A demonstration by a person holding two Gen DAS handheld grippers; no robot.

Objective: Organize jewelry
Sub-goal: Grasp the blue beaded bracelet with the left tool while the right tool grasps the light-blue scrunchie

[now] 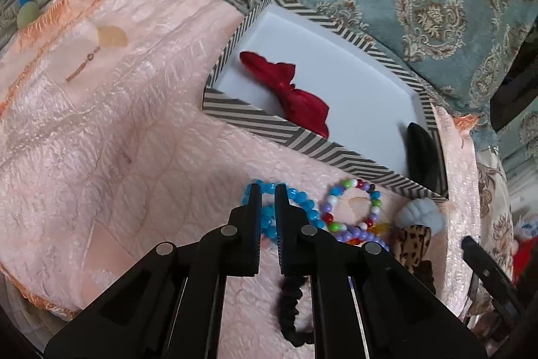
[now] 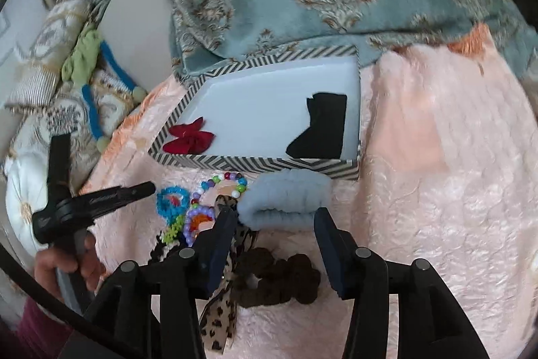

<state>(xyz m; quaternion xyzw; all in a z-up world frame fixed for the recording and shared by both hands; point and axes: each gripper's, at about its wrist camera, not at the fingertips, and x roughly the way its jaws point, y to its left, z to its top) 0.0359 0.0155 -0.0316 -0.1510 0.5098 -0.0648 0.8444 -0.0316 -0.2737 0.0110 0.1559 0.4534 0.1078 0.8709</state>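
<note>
On the pink quilt, just in front of the striped box (image 1: 296, 137), the left gripper (image 1: 267, 187) has its jaws narrowed over the blue bead bracelet (image 1: 304, 207), though I cannot tell whether they actually pinch a bead. 1 risk is that the tips catch only a single bead, so the strand slips free or drags the touching multicolour bracelet (image 1: 353, 207) along. The right gripper (image 2: 274, 217) hangs wide open above the pale blue fluffy scrunchie (image 2: 285, 201), near the dark brown scrunchie (image 2: 279, 278) and leopard ribbon (image 2: 218, 318); closing low there could snag the ribbon too. Inside the box lie a red bow (image 2: 190, 138) and black item (image 2: 321, 127).
</note>
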